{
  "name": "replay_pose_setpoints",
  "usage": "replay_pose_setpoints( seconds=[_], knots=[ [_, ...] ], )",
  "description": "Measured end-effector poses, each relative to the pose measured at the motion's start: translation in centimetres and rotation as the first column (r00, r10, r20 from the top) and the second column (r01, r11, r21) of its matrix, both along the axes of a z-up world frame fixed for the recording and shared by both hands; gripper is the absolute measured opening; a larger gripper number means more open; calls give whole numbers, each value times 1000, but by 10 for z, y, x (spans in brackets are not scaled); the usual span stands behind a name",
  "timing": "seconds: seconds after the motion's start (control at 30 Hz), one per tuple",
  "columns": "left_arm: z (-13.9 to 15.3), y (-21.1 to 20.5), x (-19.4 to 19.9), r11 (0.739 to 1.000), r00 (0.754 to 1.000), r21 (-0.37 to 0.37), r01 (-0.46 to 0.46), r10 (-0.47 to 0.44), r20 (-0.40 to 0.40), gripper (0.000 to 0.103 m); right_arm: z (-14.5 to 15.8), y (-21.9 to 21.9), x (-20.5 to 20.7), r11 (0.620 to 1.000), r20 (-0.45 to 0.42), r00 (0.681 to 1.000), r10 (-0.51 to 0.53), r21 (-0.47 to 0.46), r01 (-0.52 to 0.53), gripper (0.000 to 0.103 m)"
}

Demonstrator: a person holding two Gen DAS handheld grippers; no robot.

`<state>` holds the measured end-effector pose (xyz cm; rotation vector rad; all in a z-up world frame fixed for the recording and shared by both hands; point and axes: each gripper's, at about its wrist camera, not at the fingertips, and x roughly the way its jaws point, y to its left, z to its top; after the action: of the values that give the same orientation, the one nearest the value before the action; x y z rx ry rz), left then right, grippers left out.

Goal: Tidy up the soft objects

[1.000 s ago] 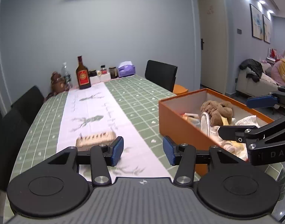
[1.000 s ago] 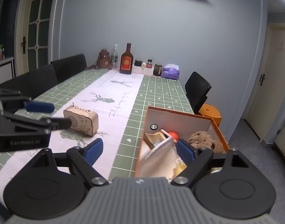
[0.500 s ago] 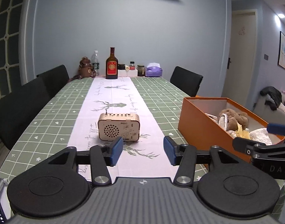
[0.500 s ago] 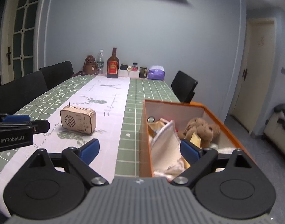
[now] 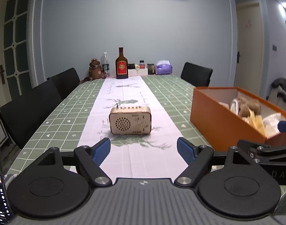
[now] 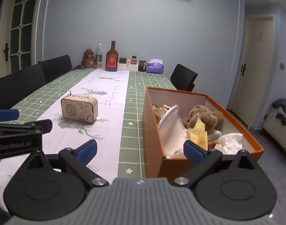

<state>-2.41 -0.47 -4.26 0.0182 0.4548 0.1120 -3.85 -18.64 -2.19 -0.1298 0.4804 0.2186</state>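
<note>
My left gripper point(image 5: 143, 148) and right gripper point(image 6: 140, 150) hang with jaws wide, holding nothing. The brown plush toy point(image 6: 204, 117) and white cloths point(image 6: 171, 126) lie in the orange box point(image 6: 152, 131); whether sorting is starting or finished, I cannot tell.

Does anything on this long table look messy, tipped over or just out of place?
Nothing is spilled or tipped. The soft things in the orange cardboard box lie jumbled: a white cloth, a brown plush toy and crumpled yellow paper. The small wooden radio stands alone on the runner.
</note>
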Motion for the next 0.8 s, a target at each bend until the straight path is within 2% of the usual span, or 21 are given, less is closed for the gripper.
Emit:
replay_pose_setpoints(
  seconds=[0.2,0.8],
  knots=[
    [-5,0,-3,1000,1000,14,-7,8,-28,94,-5,-3,-1,1000,-6,1000,-20,20,20,97],
    [-6,2,-2,999,999,14,-30,30,-43,94,-5,-5,-2,999,-1,1000,-15,35,15,97]
  ],
)
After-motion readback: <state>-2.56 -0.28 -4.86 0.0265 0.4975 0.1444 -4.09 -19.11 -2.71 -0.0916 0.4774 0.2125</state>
